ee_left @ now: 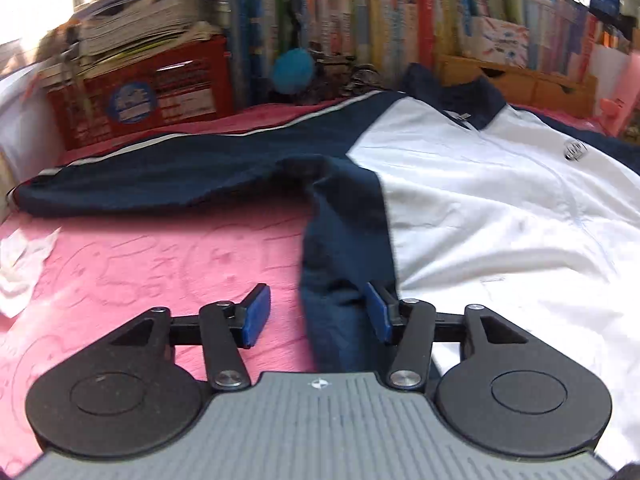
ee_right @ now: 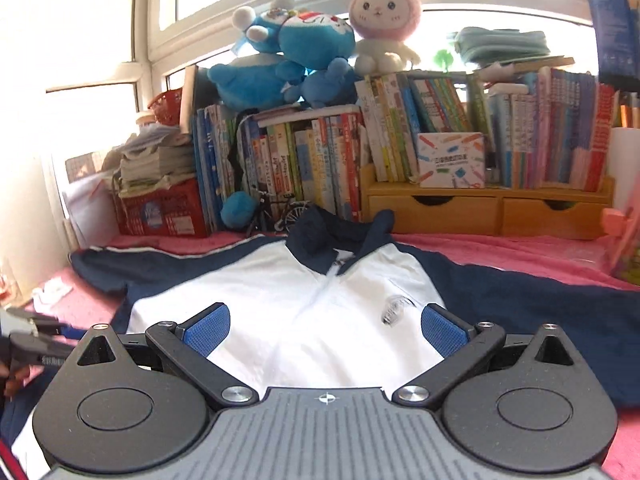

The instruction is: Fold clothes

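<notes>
The jacket [ee_right: 304,312] lies front up on the pink bedcover [ee_left: 140,264], white chest panel in the middle, navy collar at 12 o'clock toward the books [ee_right: 304,160]. One navy sleeve [ee_left: 160,168] runs straight out toward 9 o'clock, the other [ee_right: 520,300] toward 3 o'clock. So the garment is spread flat with both arms out — no fold shows in it.

The left gripper [ee_left: 316,314] is low at the jacket's navy side strip, its tongs spread, with the strip's edge lying in the gap next to the right pad. The right gripper [ee_right: 324,328] hovers over the white chest, tongs spread wide and pinching nothing.

Risks, as I judge them:

- The left pads sit half over cloth, half over bedcover. Closing here could pinch the pink cover along with the strip, and lifting would then drag the bedding and skew the jacket.
- The fabric looks thin and slippery; a shallow bite on the edge alone may slide out mid-lift.
- The strip is already rucked where the sleeve meets the body at 12 o'clock from the left gripper — folding over that bunch would set a crooked crease.
- If one side is pulled while the right gripper holds nothing down, the whole jacket may slide rather than fold.
- A white cloth scrap [ee_left: 20,264] lies at 9 o'clock; a swung sleeve could catch it.
</notes>
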{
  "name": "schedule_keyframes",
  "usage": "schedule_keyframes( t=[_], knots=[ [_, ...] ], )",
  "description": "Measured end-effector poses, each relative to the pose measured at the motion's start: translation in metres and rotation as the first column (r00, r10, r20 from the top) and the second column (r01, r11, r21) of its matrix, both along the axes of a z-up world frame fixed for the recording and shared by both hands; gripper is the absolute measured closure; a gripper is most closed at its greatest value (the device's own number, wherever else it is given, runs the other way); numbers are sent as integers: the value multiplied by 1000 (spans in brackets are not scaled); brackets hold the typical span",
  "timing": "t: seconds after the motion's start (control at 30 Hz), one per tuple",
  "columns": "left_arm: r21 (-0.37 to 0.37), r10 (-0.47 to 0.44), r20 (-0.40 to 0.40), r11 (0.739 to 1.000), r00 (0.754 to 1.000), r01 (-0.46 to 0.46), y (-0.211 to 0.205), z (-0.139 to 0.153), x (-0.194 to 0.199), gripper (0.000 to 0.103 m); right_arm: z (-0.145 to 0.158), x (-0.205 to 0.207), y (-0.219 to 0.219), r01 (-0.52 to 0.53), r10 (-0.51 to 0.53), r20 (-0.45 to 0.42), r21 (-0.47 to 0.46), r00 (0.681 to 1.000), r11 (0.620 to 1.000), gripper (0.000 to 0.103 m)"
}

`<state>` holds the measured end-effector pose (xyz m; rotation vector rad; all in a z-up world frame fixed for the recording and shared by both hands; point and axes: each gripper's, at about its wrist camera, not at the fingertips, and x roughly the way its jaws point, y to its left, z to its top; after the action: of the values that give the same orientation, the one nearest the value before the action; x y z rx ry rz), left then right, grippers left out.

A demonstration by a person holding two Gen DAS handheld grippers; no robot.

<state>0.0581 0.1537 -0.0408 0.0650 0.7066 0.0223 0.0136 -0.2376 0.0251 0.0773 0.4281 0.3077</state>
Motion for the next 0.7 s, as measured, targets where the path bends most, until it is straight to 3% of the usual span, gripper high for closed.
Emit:
schedule_keyframes(
  t=[0.03,0.07,0.1,0.13,0.17,0.23,0.3,0.5,0.7],
  knots=[
    [30,55,2,998,999,-55,8,2,-6,49,-5,-18,-12,37,-36,-21,14,999,999,0],
    [57,105,0,993,994,-105,16,3,-13,58,-11,-36,-24,76,-74,-44,30,996,997,0],
    [57,133,-3,989,991,-133,22,6,-20,59,-17,-54,-36,115,-112,-68,45,991,992,0],
    [-15,120,0,993,993,-120,29,10,-33,59,-23,-71,-45,153,-146,-93,65,985,986,0],
    [-139,83,9,987,996,-81,38,16,-49,55,-30,-86,-54,190,-180,-120,84,976,978,1],
    [-338,22,27,941,999,-12,48,25,-78,39,-40,-115,-66,242,-218,-169,132,961,961,2],
    [-440,-17,42,897,999,34,47,29,-99,32,-44,-137,-70,248,-214,-204,158,955,956,4],
    [-469,-73,-3,881,997,64,24,22,-135,25,-57,-170,-58,153,-81,-309,219,948,964,14],
    [-511,-123,-72,857,990,70,15,-2,-149,19,-92,-170,-39,71,53,-427,271,903,960,16]
  ],
)
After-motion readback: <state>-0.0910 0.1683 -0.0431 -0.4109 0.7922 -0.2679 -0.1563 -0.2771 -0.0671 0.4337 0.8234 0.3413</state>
